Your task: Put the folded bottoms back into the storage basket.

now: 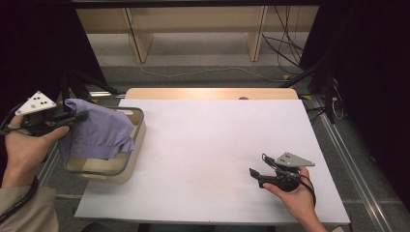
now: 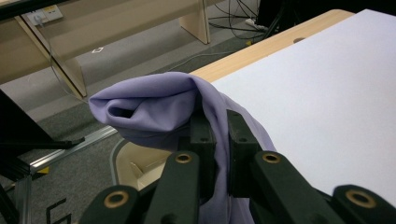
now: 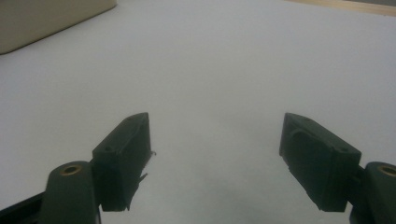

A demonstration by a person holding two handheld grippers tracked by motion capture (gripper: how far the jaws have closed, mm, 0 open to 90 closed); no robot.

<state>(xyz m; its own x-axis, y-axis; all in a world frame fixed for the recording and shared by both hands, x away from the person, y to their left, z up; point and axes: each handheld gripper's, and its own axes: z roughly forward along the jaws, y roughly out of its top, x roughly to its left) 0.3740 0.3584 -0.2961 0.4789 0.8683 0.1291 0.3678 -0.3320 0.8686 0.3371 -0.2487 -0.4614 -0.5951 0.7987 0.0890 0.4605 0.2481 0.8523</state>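
Note:
A lilac cloth (image 1: 99, 130) hangs over a beige basket (image 1: 138, 140) at the table's left edge. My left gripper (image 1: 80, 116) is shut on the cloth's upper fold and holds it above the basket. In the left gripper view the cloth (image 2: 154, 109) bunches over the pinching fingertips (image 2: 201, 133), and a strip of it runs down between the jaws. Low over the white table top at the front right, my right gripper (image 1: 254, 174) stands open. Its two fingers (image 3: 123, 154) are wide apart with bare table between them.
The white table top (image 1: 217, 140) lies on a wooden table whose far edge (image 1: 212, 93) shows. The basket's wall (image 3: 42, 21) appears at the far left of the right gripper view. Wooden furniture legs and cables stand on the floor beyond the table.

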